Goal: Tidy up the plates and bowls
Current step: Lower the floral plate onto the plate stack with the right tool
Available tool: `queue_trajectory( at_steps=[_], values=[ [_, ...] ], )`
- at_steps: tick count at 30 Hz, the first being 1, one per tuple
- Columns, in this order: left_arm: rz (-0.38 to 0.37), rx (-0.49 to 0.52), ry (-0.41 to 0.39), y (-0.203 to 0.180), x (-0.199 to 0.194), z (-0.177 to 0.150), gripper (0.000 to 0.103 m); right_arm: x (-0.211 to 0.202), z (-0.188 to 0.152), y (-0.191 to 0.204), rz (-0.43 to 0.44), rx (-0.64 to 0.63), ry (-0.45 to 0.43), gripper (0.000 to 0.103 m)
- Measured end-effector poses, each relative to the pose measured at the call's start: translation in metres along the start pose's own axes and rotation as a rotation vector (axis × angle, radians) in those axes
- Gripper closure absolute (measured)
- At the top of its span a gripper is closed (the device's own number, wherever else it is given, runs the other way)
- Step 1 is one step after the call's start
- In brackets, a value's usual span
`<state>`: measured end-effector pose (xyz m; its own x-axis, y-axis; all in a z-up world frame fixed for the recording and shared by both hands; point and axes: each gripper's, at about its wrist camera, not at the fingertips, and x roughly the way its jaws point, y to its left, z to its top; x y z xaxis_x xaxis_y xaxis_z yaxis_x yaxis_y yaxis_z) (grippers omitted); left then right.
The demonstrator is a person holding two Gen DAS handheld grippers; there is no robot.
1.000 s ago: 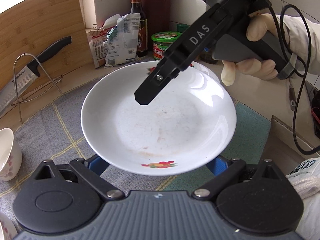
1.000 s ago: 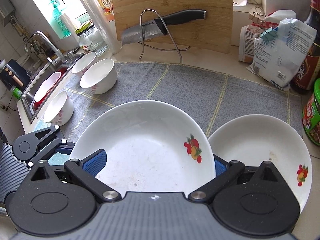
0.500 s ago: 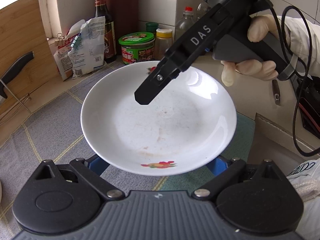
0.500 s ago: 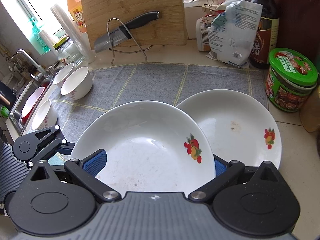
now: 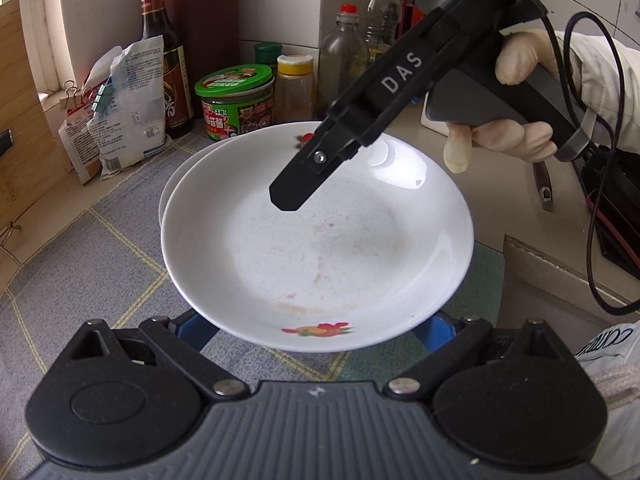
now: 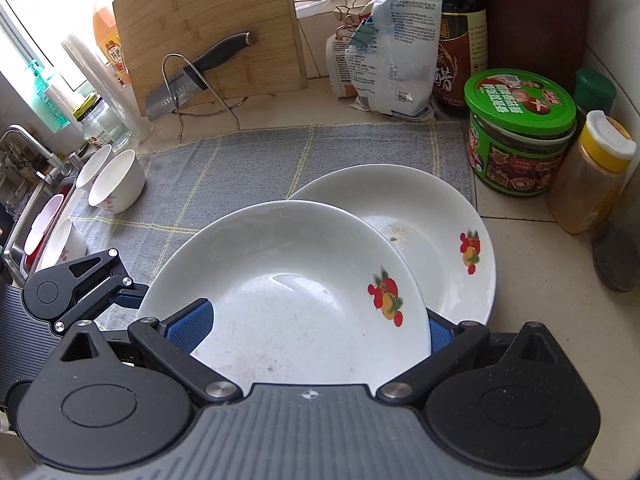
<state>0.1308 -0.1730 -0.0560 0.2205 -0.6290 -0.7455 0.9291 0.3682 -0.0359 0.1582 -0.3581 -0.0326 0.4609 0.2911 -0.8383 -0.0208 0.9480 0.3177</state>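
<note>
Right hand-held gripper [image 6: 308, 328]: blue pads clamped on near rim of upper plate [image 6: 288, 292], held by gloved right hand [image 5: 516, 120], angled down over the plate.
Left hand-held gripper [image 5: 316, 332]: blue fingers on either side of the same plate's opposite rim; grip on it cannot be told.
Upper plate: white, glossy, shallow, fruit decal, faint smears; overlaps lower plate [image 6: 432, 216], contact unclear.
Lower plate: matching, on grey checked cloth [image 6: 248, 164] on the surface.
Nearby: green-lidded jar [image 6: 520, 132] just beside; white bowls [image 6: 116, 180] well apart; knife [image 6: 196, 76] against bamboo board [image 6: 208, 24].
</note>
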Motion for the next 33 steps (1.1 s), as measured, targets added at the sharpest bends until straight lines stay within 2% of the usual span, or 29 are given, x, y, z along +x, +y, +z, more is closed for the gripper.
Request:
queue_trajectory(
  at_steps=[12, 33],
  values=[
    [-0.015, -0.009, 0.022, 0.003, 0.018, 0.013, 0.004, 0.009, 0.004, -0.023, 0.000, 0.020, 0.014, 0.000],
    [-0.018, -0.014, 0.042, 0.015, 0.034, 0.012, 0.004, 0.015, 0.007, -0.035, 0.003, 0.030, 0.022, 0.000]
  ],
)
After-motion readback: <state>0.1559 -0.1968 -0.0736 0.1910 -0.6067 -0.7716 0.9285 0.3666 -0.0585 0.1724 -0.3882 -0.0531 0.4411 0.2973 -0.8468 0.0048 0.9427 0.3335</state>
